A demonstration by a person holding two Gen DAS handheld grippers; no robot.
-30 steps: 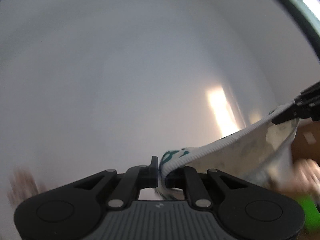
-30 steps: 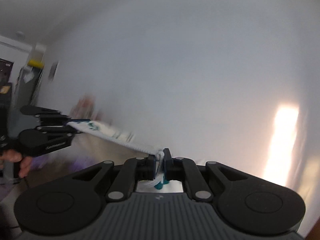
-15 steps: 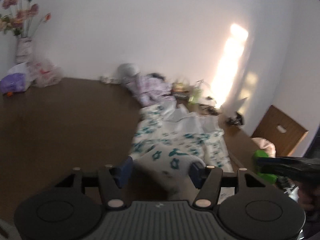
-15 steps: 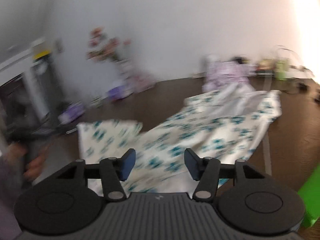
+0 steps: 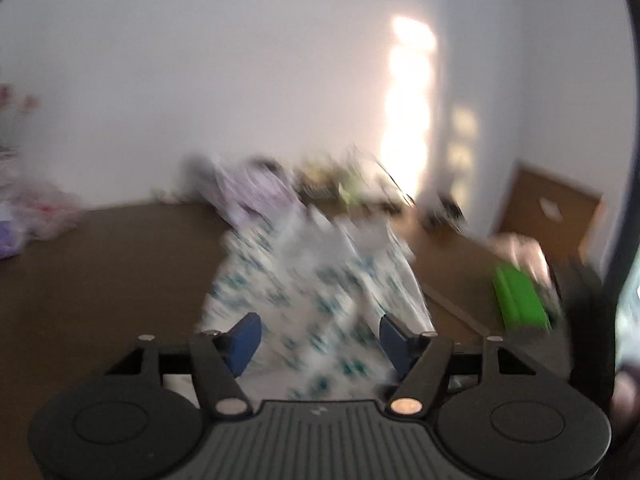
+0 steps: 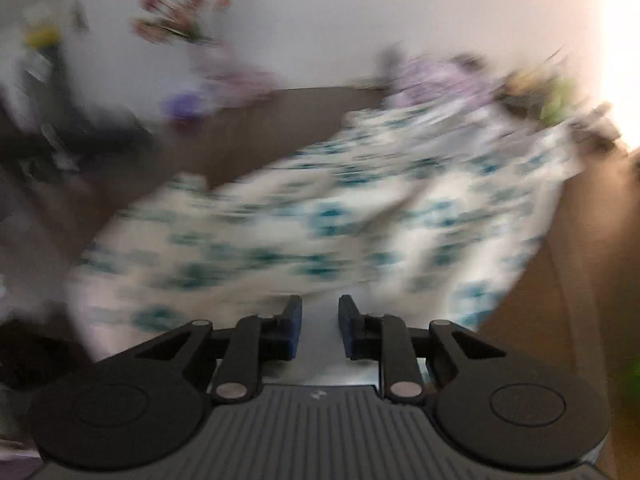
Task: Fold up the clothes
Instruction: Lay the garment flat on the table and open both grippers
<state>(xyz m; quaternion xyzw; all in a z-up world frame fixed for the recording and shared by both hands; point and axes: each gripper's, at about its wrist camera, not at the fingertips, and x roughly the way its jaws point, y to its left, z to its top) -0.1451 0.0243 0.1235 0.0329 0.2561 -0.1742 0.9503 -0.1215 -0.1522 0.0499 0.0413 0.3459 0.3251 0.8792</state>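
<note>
Since a second ago: both grippers let go of stretched waistband edge, garment (image 6: 320, 216) dropped onto brown table (image 5: 100, 264). Since half a second ago: right fingers narrowed.

Left gripper (image 5: 320, 340): fingers spread wide, holding nothing, printed cloth between and beyond them. Right gripper (image 6: 320, 328): fingers partly parted, small gap, nothing pinched as far as blur allows.

Garment lies rumpled, running from near edge toward far clutter, purple cloth pile (image 6: 436, 80) just beyond far end. Flowers (image 6: 176, 12) far left.

Step in hand, likely: flatten and regrip before first fold. Best to:
- slow down, heavy blur in both views
- pick two matching near corners
- pull taut, smooth wrinkles
- keep clear of far pile.
</note>
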